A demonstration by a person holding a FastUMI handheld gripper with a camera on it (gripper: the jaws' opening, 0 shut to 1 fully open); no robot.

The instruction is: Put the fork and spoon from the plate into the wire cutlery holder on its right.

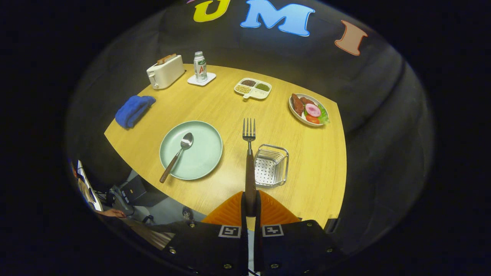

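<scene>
With gripper (250,205) clamped on fork (249,153) handle at lower centre, tines pointing away, swing right over wire cutlery holder (271,165), seemingly just beside, tip handle down, then release; spoon (177,155) waiting on green plate (203,161), centre left.

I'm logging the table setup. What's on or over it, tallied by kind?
Cutlery: 2, fork gripped by the gripper, spoon on the plate
Dishes: 3, plate, divided tray, food dish
Holder: 1
Toaster: 1
Bottle: 1
Coaster: 1
Cloth: 1
Total: 10
</scene>
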